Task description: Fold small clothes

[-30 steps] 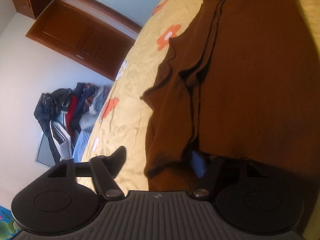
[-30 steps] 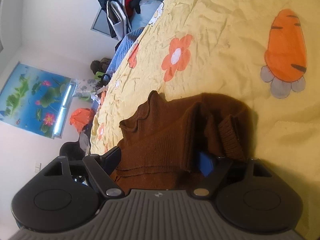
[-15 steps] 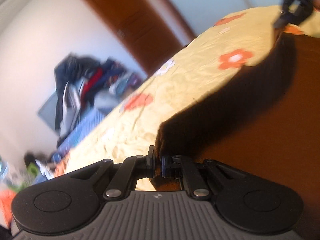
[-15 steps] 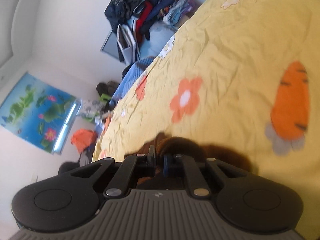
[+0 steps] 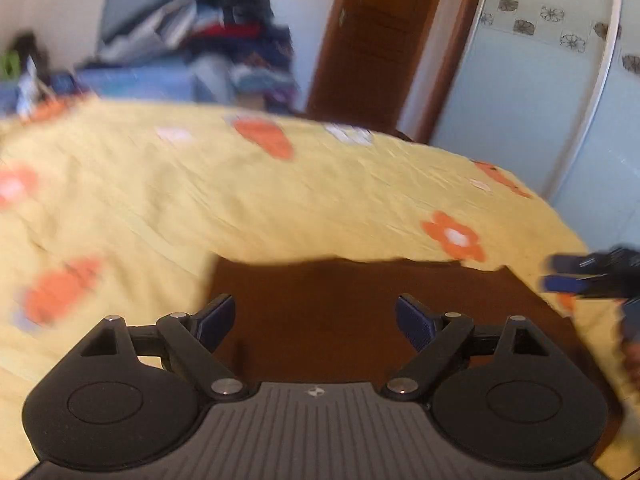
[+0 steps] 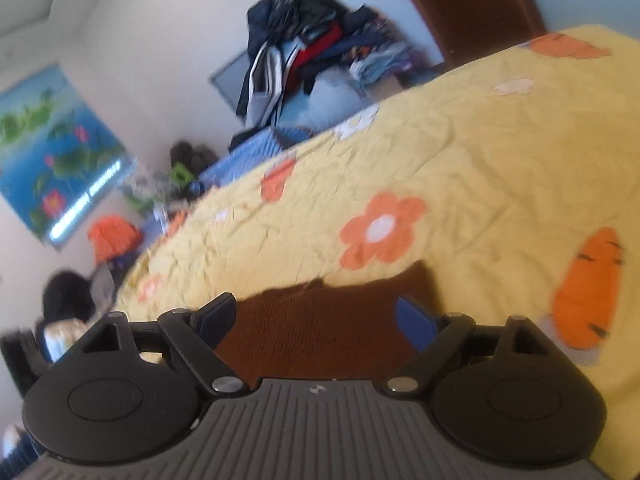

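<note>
A brown knitted garment [image 5: 360,304] lies folded flat on the yellow bedspread [image 5: 200,200]. My left gripper [image 5: 315,318] hovers over its near part, jaws opening wide, with nothing pressed between the blue pads. In the right wrist view the same brown garment [image 6: 320,320] lies under my right gripper [image 6: 316,316], whose jaws are opening too, the pads clear of the cloth. The right gripper [image 5: 560,274] also shows at the right edge of the left wrist view, beside the garment's far right corner.
The bedspread [image 6: 480,160] carries orange flower and carrot prints. Beyond the bed are a heap of clothes [image 6: 312,48], a wooden door [image 5: 380,40], a pale wardrobe [image 5: 540,100] and a lotus poster [image 6: 52,148]. A person's dark head [image 6: 66,296] shows at the lower left.
Both grippers were shut on folds of the brown garment half a second ago; they have let go and opened. Both have rolled toward level, and the garment now lies flat.
</note>
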`<move>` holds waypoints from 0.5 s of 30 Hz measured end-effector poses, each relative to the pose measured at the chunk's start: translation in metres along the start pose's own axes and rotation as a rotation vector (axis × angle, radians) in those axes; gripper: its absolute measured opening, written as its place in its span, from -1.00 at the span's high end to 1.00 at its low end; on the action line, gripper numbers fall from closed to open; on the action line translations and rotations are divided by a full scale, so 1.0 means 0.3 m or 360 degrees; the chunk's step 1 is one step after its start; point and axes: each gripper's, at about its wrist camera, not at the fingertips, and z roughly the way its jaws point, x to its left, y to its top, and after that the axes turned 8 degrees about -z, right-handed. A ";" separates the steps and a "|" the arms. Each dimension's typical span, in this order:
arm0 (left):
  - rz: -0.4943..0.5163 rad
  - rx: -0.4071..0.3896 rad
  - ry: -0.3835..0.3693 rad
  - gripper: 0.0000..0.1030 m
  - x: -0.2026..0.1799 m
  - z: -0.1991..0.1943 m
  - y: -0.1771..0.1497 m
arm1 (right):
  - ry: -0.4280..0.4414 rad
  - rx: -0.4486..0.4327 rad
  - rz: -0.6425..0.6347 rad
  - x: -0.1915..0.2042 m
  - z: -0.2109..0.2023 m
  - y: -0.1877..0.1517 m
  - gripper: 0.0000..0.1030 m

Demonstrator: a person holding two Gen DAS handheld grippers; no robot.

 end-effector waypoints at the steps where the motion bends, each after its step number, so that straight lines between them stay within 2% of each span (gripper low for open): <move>1: 0.0044 0.0029 0.0060 -0.71 -0.021 0.044 -0.021 | -0.0042 0.0048 -0.0062 0.020 0.058 -0.009 -0.70; 3: 0.0176 0.0101 0.0263 -0.70 -0.029 0.129 -0.071 | -0.0209 0.0170 -0.0257 0.043 0.179 -0.043 -0.71; 4: 0.0258 0.0056 0.0274 -0.71 -0.035 0.120 -0.096 | -0.0271 0.0109 -0.0452 0.053 0.197 -0.077 -0.80; 5: 0.0270 0.0068 0.0274 -0.72 -0.034 0.115 -0.097 | -0.0325 0.0120 -0.0623 0.059 0.212 -0.107 -0.80; 6: 0.0283 0.0063 0.0290 -0.72 -0.037 0.111 -0.103 | -0.0336 0.0130 -0.0662 0.066 0.212 -0.104 -0.83; 9: 0.0283 0.0067 0.0325 -0.74 -0.043 0.117 -0.098 | -0.0302 0.0100 -0.0588 0.046 0.196 -0.091 -0.83; 12: 0.0300 -0.0002 0.0482 -0.73 -0.092 0.042 -0.118 | -0.0436 0.0146 -0.0657 0.102 0.171 -0.098 -0.74; 13: 0.0338 -0.0021 0.0451 -0.73 -0.115 -0.005 -0.141 | -0.0468 0.0135 -0.0660 0.131 0.139 -0.109 -0.75; 14: 0.0334 0.0007 0.0393 -0.73 -0.142 -0.054 -0.171 | -0.0418 0.0092 -0.0663 0.166 0.083 -0.126 -0.83; 15: 0.0400 -0.0006 0.0341 -0.73 -0.173 -0.094 -0.208 | -0.0317 0.0051 -0.0684 0.201 0.029 -0.152 -0.91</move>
